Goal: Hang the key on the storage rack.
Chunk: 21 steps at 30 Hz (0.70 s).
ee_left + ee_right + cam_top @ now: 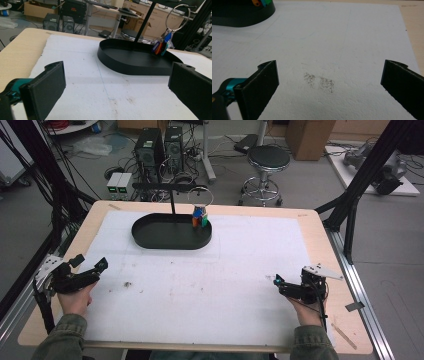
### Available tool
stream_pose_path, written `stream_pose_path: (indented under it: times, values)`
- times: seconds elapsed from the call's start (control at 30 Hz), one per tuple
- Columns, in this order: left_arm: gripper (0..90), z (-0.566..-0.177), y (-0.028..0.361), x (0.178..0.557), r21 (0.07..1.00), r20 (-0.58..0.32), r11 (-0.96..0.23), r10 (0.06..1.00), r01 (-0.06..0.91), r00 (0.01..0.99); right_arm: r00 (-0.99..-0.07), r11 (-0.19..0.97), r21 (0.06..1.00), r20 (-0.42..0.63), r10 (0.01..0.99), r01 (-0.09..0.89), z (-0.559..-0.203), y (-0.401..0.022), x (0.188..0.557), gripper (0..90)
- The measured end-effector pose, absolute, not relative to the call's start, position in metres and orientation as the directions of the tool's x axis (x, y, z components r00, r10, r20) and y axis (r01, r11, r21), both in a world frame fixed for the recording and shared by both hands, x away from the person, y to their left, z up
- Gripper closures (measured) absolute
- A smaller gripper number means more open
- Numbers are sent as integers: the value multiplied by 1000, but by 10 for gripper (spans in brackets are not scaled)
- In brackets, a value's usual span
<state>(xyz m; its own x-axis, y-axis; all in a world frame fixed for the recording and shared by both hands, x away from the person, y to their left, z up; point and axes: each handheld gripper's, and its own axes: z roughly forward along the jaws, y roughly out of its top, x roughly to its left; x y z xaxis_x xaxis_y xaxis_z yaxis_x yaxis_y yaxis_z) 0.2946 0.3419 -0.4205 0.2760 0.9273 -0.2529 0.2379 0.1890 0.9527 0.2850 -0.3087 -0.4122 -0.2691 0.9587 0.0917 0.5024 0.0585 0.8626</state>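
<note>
Both grippers, left (90,266) and right (278,282), rest spread wide and hold nothing. Coloured key tags (200,216) (on a ring) hang over the black tray (150,237), well apart from them.

A matte black oval tray (150,240) sits on a white foam sheet (200,285) that covers the pale wood tabletop (320,227). At the tray's far right end hang key tags (161,46) in blue, orange, red and teal from a silver ring (178,17). Nearer than the tray, the sheet bears faint blue lines and brownish speckled smudges (319,82). Each hand-held gripper has black jaws with a teal part; the sleeves (62,340) are olive green.
</note>
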Motion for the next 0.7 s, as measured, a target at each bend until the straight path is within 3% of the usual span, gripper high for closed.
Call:
stream_pose_path:
  times: [0.33,0.7]
  values:
    - [17,-421,342,295,952,-255,190,926,240,279,-221,-22,940,103,970,341,-410,-311,267,5]
    - [17,-421,342,296,950,-268,203,922,238,280,-208,-5,943,79,975,334,-415,-311,266,5]
